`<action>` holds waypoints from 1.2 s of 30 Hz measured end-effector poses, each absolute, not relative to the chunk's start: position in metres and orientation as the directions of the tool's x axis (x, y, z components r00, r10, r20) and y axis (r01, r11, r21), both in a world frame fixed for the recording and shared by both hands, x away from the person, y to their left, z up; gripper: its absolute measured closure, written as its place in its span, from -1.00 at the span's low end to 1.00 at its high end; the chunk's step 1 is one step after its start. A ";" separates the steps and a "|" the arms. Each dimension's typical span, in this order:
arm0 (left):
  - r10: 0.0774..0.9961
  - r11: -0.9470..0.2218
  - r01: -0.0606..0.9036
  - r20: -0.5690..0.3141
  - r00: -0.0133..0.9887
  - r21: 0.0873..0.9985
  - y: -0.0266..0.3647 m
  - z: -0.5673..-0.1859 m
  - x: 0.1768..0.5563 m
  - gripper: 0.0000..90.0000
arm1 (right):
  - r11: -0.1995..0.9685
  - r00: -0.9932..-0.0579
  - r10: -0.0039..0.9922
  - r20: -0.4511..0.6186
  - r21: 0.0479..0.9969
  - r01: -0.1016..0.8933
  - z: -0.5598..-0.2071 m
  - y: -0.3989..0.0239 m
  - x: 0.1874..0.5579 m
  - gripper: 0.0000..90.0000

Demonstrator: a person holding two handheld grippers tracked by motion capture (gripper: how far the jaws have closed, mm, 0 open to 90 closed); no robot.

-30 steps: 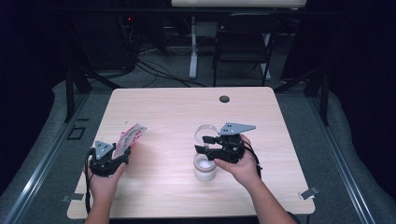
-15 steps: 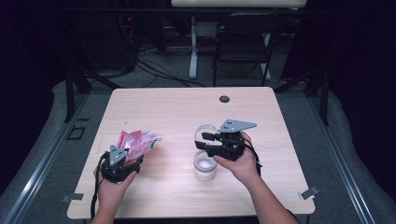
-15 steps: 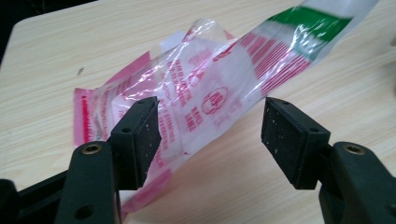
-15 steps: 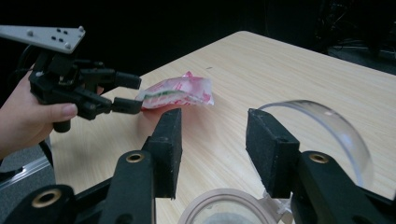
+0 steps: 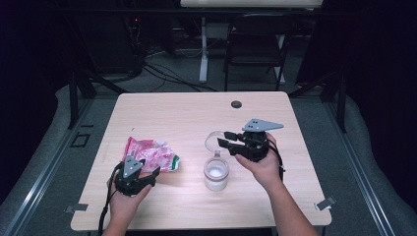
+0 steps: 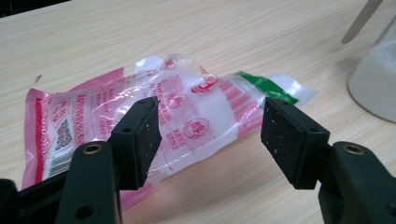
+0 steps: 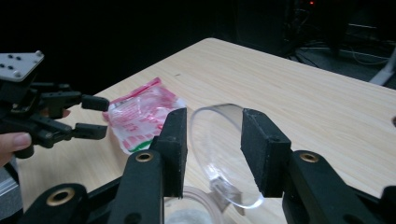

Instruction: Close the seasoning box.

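Observation:
A pink and clear plastic bag (image 5: 152, 153) lies flat on the wooden table (image 5: 187, 113). My left gripper (image 5: 147, 169) sits just in front of it. In the left gripper view the gripper (image 6: 210, 130) is open, its pads clear of the bag (image 6: 187, 107). A jar of white powder (image 5: 216, 173) stands mid-table with its clear hinged lid (image 5: 212, 139) tipped up. My right gripper (image 5: 223, 138) reaches in from the right. Its jaws (image 7: 214, 144) have just been closing and the lid (image 7: 217, 126) stands between the pads, with a thin gap on the left pad's side.
A small black round cap (image 5: 236, 104) sits near the table's far edge. A dark chair (image 5: 255, 49) and cables stand behind the table. In the right gripper view the left gripper (image 7: 95, 116) shows beside the bag (image 7: 140, 114).
The left gripper and the bag have shifted right along the table's front; the bag now lies flatter. The right gripper's jaws stand closer together around the lid.

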State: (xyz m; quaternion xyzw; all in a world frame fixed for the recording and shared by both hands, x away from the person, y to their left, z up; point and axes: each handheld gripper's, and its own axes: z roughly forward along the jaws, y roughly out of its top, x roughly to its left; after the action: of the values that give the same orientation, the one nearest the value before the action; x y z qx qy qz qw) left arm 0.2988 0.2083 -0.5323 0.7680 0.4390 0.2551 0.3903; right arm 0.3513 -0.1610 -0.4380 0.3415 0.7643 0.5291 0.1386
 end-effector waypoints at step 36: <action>0.881 -0.315 0.474 0.067 0.468 0.822 0.213 -0.534 0.297 -0.12 | 0.221 -0.686 0.702 0.193 0.857 0.467 -0.463 -0.169 0.375 0.46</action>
State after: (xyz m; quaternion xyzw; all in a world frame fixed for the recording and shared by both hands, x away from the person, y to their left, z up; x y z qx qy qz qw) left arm 0.2969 0.2129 -0.5344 0.7661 0.4421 0.2654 0.3836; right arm 0.3747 -0.1687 -0.4630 0.3783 0.7722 0.4965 0.1185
